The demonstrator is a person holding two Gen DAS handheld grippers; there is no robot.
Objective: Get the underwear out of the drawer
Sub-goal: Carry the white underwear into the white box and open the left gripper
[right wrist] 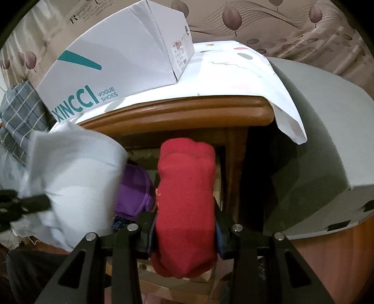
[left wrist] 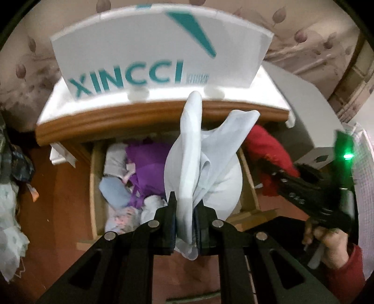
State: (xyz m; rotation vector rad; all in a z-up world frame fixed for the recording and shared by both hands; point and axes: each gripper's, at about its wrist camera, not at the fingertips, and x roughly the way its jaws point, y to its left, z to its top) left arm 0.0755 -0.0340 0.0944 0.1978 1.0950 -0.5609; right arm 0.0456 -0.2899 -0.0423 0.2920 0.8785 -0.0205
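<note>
Above the open drawer point(left wrist: 93, 177), half hidden by cloth, we see the left hand-held gripper point(left wrist: 185, 210) clamped on pale underwear point(left wrist: 205, 163) and the right hand-held gripper point(right wrist: 184, 224) clamped on a red garment point(right wrist: 184, 187).

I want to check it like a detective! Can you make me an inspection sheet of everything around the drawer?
Surface: wooden cabinet top under a white patterned cloth, with a white shoe box standing on it.
Job's things: pale blue underwear lifted above the open drawer; red knitted garment held up in front of the drawer.
Clutter: purple garment and other small clothes remain in the drawer.
Grippers: left gripper fingers clamp the pale blue underwear; right gripper fingers clamp the red knitted garment.
Cables: nothing seen.
Surroundings: leaf-print wallpaper; grey curved panel beside the cabinet.
</note>
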